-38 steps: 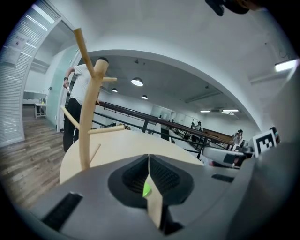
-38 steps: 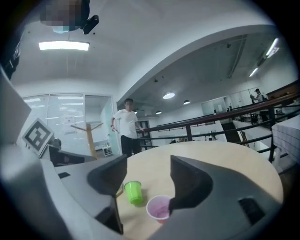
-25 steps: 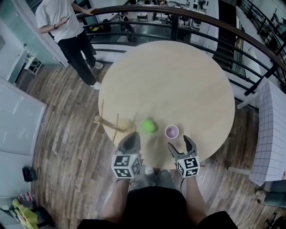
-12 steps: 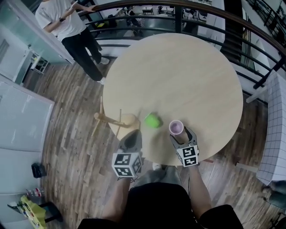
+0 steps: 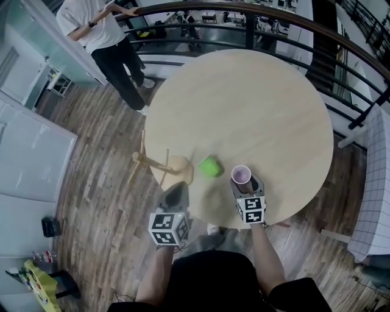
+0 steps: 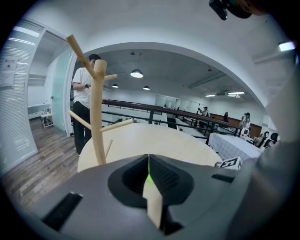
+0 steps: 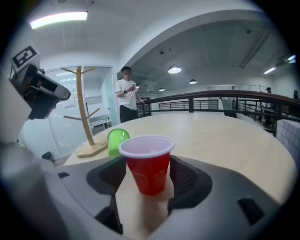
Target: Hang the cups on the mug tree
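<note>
A red cup [image 5: 241, 174] with a white inside stands upright near the round table's front edge. My right gripper [image 5: 245, 181] has a jaw on each side of the red cup [image 7: 146, 164]; the jaws are closing, and a narrow gap still shows at the cup's lower walls. A green cup [image 5: 211, 166] lies on its side just left of it, beside the wooden mug tree [image 5: 161, 166], whose pegs are bare. My left gripper [image 5: 177, 192] hovers at the table edge near the tree's base, shut with nothing in it [image 6: 149, 173]. The mug tree [image 6: 97, 117] rises ahead of it.
The light wooden table [image 5: 244, 103] stretches away beyond the cups. A person [image 5: 100, 30] in a white shirt stands on the wood floor at the far left. A dark railing [image 5: 274, 18] curves behind the table. A white gridded cloth [image 5: 372, 207] hangs at the right.
My right gripper has moved forward from behind the red cup, so the cup now stands between its jaws, which have narrowed. The left gripper has barely shifted.
</note>
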The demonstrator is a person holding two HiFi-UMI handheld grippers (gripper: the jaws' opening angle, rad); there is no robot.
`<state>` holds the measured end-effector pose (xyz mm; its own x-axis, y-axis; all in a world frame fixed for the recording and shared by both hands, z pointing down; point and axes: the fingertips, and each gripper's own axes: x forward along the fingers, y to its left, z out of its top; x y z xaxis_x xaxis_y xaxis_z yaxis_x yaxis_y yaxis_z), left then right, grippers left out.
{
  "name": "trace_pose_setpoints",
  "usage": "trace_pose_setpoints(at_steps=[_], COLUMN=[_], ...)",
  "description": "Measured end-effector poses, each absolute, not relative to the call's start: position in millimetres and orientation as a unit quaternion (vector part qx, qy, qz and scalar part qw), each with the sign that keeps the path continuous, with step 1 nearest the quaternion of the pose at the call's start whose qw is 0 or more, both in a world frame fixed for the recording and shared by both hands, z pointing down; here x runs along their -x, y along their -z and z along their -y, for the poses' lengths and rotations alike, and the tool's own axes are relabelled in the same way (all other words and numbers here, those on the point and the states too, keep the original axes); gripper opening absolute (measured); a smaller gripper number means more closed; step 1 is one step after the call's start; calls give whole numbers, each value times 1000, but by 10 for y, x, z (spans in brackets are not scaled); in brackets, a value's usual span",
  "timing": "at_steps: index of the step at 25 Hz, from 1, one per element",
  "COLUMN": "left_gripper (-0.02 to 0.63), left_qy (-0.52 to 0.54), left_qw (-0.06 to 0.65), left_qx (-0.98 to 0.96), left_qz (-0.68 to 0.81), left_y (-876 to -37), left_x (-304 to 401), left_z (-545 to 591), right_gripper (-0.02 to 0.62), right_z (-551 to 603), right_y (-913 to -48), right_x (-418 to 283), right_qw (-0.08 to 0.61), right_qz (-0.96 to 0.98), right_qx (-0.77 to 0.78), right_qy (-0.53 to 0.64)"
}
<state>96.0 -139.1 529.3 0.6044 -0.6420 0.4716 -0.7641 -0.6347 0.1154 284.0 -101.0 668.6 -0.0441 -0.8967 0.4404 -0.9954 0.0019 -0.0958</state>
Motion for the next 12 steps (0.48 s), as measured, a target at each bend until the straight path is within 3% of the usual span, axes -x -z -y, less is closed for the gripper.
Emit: trace_pose_setpoints(at_steps=[7, 12], left_gripper=[14, 14], left_qy=[-183, -173], left_qw=[173, 191], left_qx=[-871, -870], left_qz=[421, 420], left_y=[-5300, -5372], left_x=[-792, -772], left_z=[1464, 1423], right_gripper=[295, 295], right_z=[1097, 1128], right_y=[-6018, -5565], right_x=[-2783, -2670], right_qw=[123, 167], right_qz=[713, 728], right_qx=[-679, -663], right_qy=[-127, -50])
